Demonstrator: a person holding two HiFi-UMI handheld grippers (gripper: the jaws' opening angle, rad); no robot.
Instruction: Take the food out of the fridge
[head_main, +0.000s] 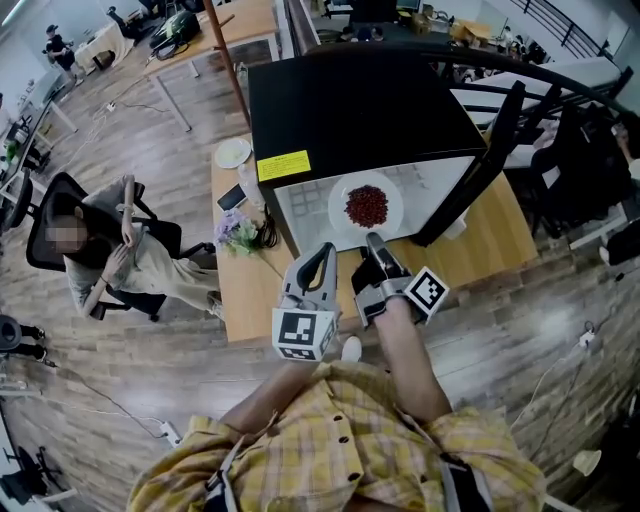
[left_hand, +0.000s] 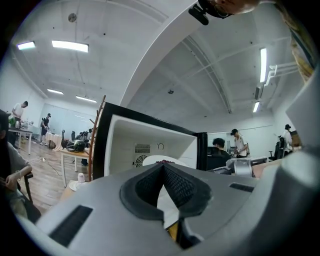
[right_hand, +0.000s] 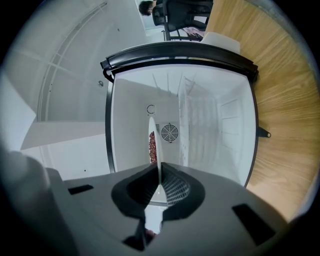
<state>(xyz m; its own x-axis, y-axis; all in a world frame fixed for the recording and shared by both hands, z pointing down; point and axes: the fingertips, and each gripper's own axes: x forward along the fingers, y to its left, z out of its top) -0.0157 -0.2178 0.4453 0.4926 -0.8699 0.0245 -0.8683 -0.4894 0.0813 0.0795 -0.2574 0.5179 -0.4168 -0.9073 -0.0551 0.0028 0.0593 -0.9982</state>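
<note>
The plate (head_main: 339, 212) of red food (head_main: 367, 205) is held flat at the mouth of the fridge (head_main: 360, 110). Its near rim is pinched by the right gripper (head_main: 375, 241), whose jaws are nearly together, probably so that nothing spills. The left gripper (head_main: 326, 252) is kept before the fridge, jaws together and empty. The fridge is set on a wooden table (head_main: 240, 295) in an open office.

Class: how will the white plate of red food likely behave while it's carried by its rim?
The plate looks rigid, so it probably won't flex. Pinched at one edge by the right gripper, it may tip. The loose red food could roll off.
</note>
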